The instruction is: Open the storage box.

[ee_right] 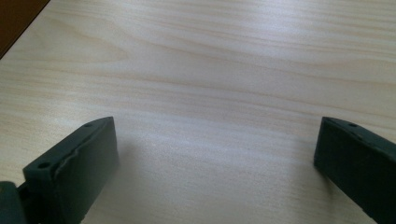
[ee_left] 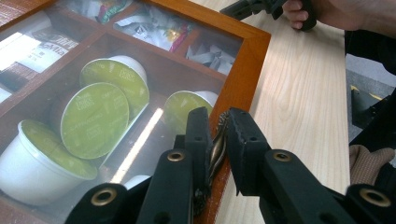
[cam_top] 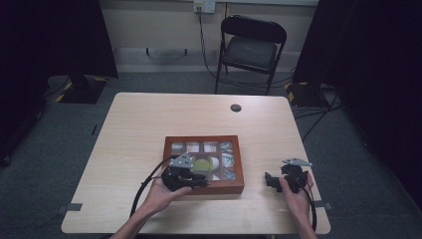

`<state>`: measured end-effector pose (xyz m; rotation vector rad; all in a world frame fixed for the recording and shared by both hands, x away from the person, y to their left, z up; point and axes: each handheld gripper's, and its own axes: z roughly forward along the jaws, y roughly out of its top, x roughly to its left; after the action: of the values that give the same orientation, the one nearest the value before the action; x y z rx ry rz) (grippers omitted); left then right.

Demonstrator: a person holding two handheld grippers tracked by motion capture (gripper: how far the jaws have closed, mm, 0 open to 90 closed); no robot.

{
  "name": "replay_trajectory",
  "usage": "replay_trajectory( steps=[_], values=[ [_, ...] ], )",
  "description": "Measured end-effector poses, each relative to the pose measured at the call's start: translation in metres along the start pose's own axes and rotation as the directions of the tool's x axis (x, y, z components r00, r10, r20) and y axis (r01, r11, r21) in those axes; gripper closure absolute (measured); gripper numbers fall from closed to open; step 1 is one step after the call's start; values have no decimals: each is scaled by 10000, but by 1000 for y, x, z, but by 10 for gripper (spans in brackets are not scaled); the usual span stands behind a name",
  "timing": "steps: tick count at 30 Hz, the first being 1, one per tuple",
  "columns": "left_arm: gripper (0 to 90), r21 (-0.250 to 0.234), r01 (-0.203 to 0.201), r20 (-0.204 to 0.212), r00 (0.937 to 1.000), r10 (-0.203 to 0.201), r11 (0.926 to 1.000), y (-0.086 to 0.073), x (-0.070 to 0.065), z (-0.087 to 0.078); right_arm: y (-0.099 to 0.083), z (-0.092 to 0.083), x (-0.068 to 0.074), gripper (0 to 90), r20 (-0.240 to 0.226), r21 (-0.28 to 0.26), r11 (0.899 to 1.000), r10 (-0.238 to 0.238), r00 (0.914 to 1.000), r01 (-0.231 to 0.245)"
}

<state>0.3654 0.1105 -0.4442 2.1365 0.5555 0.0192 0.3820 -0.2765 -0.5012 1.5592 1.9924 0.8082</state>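
Two grippers show in the high view: the left gripper (cam_top: 200,180) sits at the near edge of the wooden box (cam_top: 234,186) in the lower middle of the frame, while the right gripper (cam_top: 272,181) rests well apart at lower right, with bare table (cam_top: 139,124) all around and a chair (cam_top: 251,47) beyond the far edge. Up close in the left gripper view, the jaws are pinched together on a small brass clasp (ee_left: 218,144) at the box's front rim, green-lidded pods (ee_left: 93,119) lying under the glass lid at left and open tabletop at right. Wide-apart jaws in the right gripper view stand over plain wood, a box corner (ee_right: 16,18) at upper left.
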Motion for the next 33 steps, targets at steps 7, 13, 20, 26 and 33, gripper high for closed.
replay_trajectory(
  steps=[7, 13, 20, 26, 33],
  values=[
    [797, 55, 58, 34, 10000, -58, 10000, 1, 1, 0, 0, 0, 0, 0, -1, 1, 10000, 0, 10000, 0],
    [800, 132, 63, 84, 9999, -64, 9999, 1, 1, -1, 0, 0, 0, 0, -27, 10, 10000, 3, 10000, -3],
    [802, 223, -13, 130, 9999, 10, 9998, 1, 2, -4, 0, 0, 0, 0, -36, 1, 10000, -27, 10000, 27],
    [800, 332, -14, 141, 9999, 9, 9994, 0, 2, -8, 0, 0, 0, 0, -36, 4, 10000, -27, 10000, 27],
    [800, 320, 54, 238, 9997, -61, 9995, 0, 3, -11, 0, -1, 0, 0, -33, 6, 10000, -28, 10000, 28]
  ],
)
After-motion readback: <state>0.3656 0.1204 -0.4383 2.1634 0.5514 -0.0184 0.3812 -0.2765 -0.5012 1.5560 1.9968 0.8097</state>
